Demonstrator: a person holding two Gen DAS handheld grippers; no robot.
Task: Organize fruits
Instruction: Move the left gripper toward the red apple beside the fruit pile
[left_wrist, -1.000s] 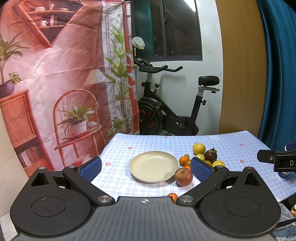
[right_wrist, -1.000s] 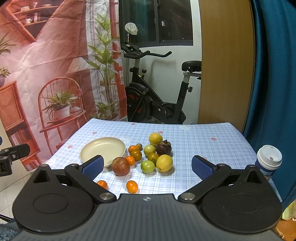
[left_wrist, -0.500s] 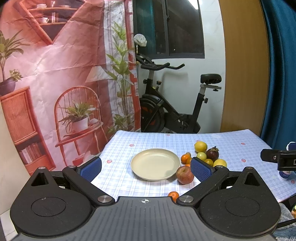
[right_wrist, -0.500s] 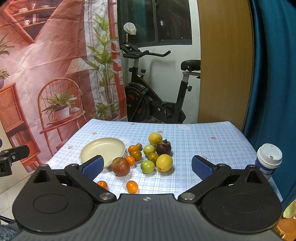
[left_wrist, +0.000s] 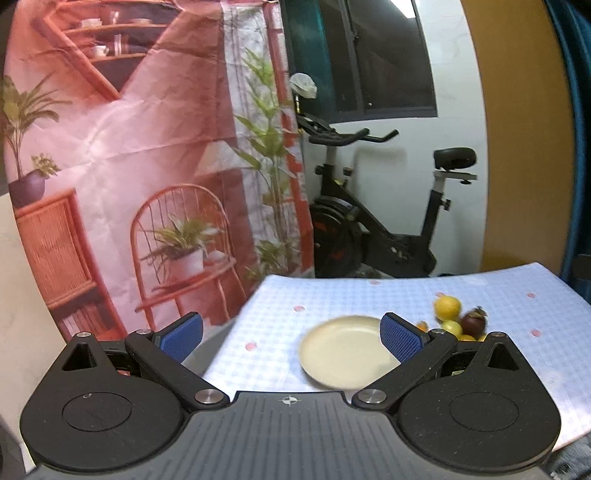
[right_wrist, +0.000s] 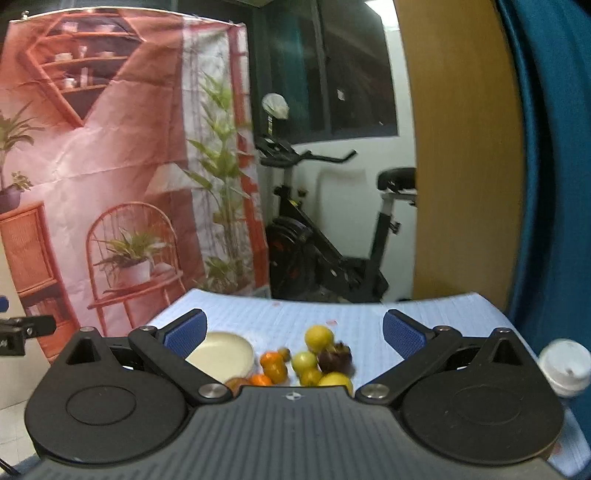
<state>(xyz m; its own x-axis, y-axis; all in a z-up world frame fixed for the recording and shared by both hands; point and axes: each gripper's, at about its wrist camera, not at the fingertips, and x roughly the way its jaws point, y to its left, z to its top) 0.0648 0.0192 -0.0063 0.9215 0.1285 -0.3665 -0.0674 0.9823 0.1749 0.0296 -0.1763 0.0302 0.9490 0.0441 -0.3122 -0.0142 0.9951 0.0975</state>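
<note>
Left view: the left hand-held gripper is spread wide, holding nothing. The plate lies ahead; the fruits sit off to its right.

Right view: the right hand-held gripper, also spread and holding nothing, has the fruits straight ahead on the bench, so it looks nearer.

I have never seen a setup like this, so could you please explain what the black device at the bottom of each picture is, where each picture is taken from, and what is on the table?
Each picture comes from a camera mounted on a hand-held two-finger gripper, looking forward along its blue-padded fingers. One view shows the left gripper, the other the right gripper. Both are open and hold nothing.

Ahead is a table with a checked cloth. On it lie an empty cream plate and, beside it, a cluster of fruit: yellow, green and orange pieces and a dark purple one. A white-lidded cup stands at the right edge. Both pictures are somewhat blurred.
</note>
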